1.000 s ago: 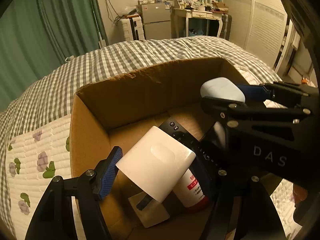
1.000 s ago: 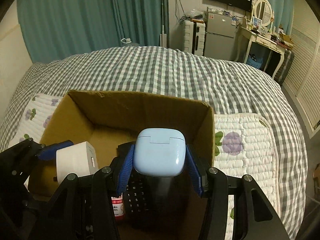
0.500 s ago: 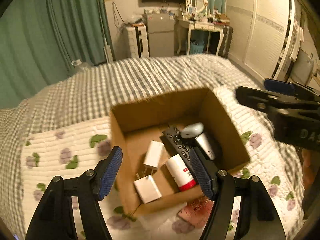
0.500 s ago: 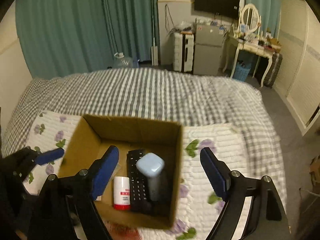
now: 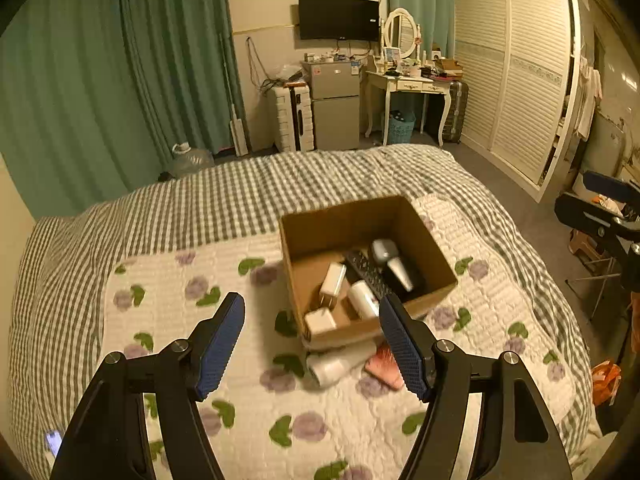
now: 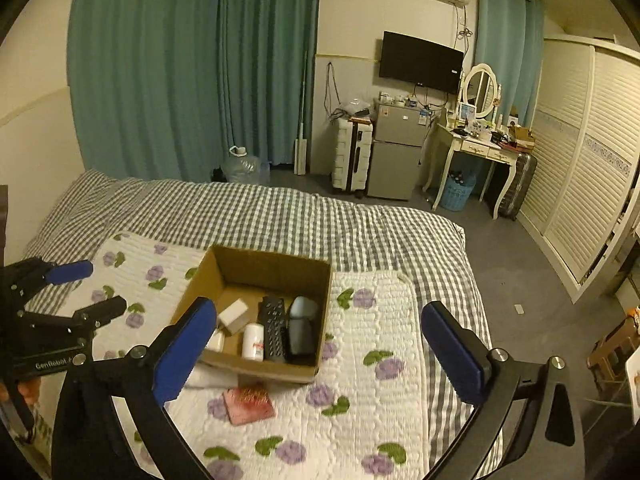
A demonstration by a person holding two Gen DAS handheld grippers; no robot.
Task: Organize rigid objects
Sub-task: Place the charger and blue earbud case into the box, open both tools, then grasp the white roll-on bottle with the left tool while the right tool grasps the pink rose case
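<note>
The open brown cardboard box (image 6: 256,280) stands on the white flowered quilt (image 6: 376,412) of the bed, and inside it lie a black remote control (image 6: 273,330), a pale blue earbud case (image 6: 303,307), a white bottle (image 6: 253,342) and two white chargers (image 5: 333,280). The right gripper (image 6: 320,344) has just been opening; its jaws stand wide apart with nothing between them. The left gripper (image 5: 316,340) is about half open and also holds nothing; both hang above the near edge of the bed.

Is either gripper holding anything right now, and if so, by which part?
Nothing is held. The left gripper and right gripper are both open and empty; the right gripper's jaws have just been opening.
</note>
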